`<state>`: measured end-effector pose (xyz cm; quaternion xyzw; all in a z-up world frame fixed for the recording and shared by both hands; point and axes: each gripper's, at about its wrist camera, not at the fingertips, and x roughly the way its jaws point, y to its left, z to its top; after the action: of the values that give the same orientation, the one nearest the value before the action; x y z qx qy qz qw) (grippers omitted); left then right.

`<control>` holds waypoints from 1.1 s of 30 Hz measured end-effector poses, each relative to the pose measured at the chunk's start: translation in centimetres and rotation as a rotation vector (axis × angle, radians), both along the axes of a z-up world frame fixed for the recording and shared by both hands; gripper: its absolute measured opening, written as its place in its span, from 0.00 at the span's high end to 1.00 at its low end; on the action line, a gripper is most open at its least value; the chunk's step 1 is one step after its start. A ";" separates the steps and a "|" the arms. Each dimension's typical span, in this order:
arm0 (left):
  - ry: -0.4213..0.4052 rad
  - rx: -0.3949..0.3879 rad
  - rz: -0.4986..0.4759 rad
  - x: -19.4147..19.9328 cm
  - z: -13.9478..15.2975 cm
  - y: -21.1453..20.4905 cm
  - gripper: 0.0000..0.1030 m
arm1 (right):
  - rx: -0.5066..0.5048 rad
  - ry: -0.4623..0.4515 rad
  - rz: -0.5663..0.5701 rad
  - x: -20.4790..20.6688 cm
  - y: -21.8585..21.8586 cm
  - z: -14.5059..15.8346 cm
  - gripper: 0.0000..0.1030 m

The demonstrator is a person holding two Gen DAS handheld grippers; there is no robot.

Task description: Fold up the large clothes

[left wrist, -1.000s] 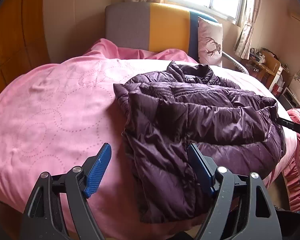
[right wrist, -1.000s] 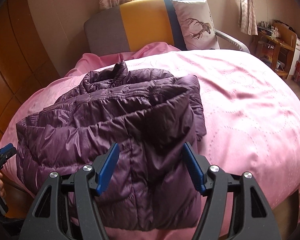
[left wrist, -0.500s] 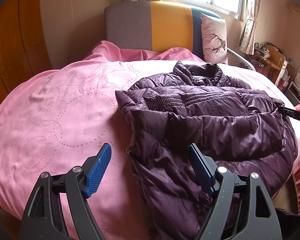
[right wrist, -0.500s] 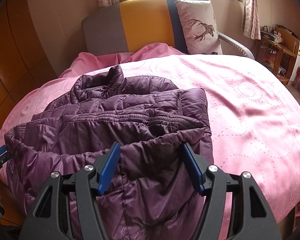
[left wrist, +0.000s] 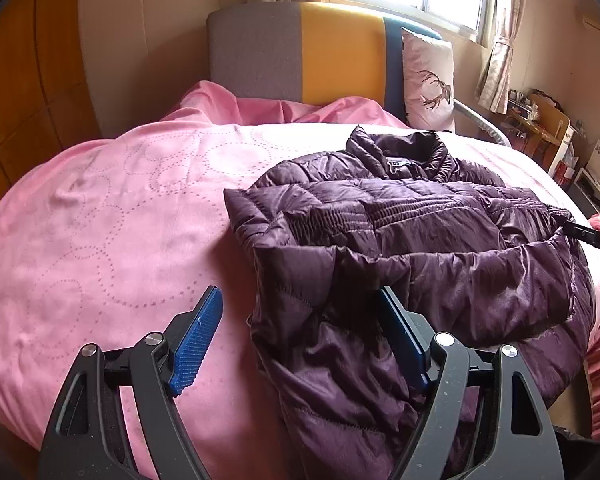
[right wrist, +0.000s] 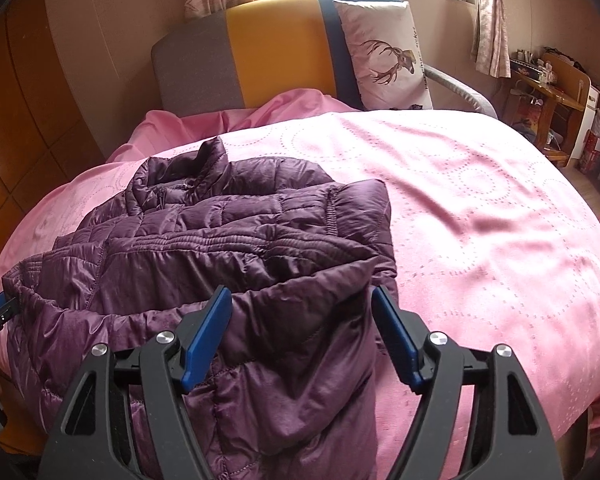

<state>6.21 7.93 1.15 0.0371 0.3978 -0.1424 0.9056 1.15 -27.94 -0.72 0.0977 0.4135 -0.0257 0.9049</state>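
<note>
The jacket (left wrist: 400, 240) lies on the bed (left wrist: 100, 240), collar toward the headboard (left wrist: 300, 48), its hem hanging off the bed's foot edge. Both the left hand-held gripper (left wrist: 300, 340) and the right hand-held gripper (right wrist: 300, 336) are spread wide, straddling the hem's raised lip without pinching it. Risk: the slick, puffy fabric may slide off, or a shallow bite may catch one layer only, skewing the fold.

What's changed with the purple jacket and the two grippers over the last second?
Both grippers have pushed forward toward the headboard, carrying the hem of the purple jacket up over its body, so less hangs off the bed edge. The left gripper and right gripper are wide open as before, the hem draped between the fingers rather than pinched. The pink bedspread and deer pillow have not moved.
</note>
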 end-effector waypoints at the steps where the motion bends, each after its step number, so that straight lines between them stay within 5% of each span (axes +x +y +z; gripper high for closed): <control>1: -0.001 -0.007 -0.008 0.1 0.1 0.0 0.25 | -0.001 -0.005 -0.001 -0.1 -0.1 0.2 0.30; 12: 0.018 -0.171 -0.133 0.1 0.4 0.9 0.25 | -0.036 -0.007 0.076 -1.5 -0.5 1.0 0.35; 18: 0.063 -0.243 -0.132 0.9 -0.6 1.0 0.37 | -0.033 0.024 0.089 -0.4 0.0 -0.6 0.40; 20: 0.072 -0.265 -0.128 1.1 -0.6 1.4 0.46 | -0.036 0.032 0.098 -0.3 0.2 -0.9 0.49; 22: 0.083 -0.284 -0.130 1.3 -0.7 1.8 0.62 | -0.046 0.043 0.114 -0.3 0.5 -1.1 0.70; 24: 0.100 -0.300 -0.133 1.4 -1.1 2.1 0.68 | -0.053 0.055 0.125 -0.4 0.7 -1.4 0.75; 26: 0.115 -0.320 -0.136 1.4 -1.4 2.2 0.68 | -0.065 0.060 0.130 -0.5 1.0 -1.6 0.75; 28: 0.106 -0.335 -0.122 1.3 -1.4 2.6 0.59 | -0.051 0.051 0.121 -0.8 0.8 -1.5 0.48; 29: 0.094 -0.341 -0.112 1.1 -1.3 2.9 0.51 | -0.037 0.041 0.111 -1.0 0.5 -1.4 0.43; 30: 0.079 -0.349 -0.102 1.0 -1.1 3.3 0.38 | -0.032 0.034 0.103 -1.1 0.3 -1.3 0.41; 33: 0.087 -0.359 -0.107 1.2 -1.2 3.6 0.35 | -0.009 0.042 0.074 -0.8 -0.7 -1.7 0.40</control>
<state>7.38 11.55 -0.07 -0.1100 0.4023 -0.2605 0.8707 0.35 -28.60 -2.39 0.0777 0.4358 0.0036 0.8967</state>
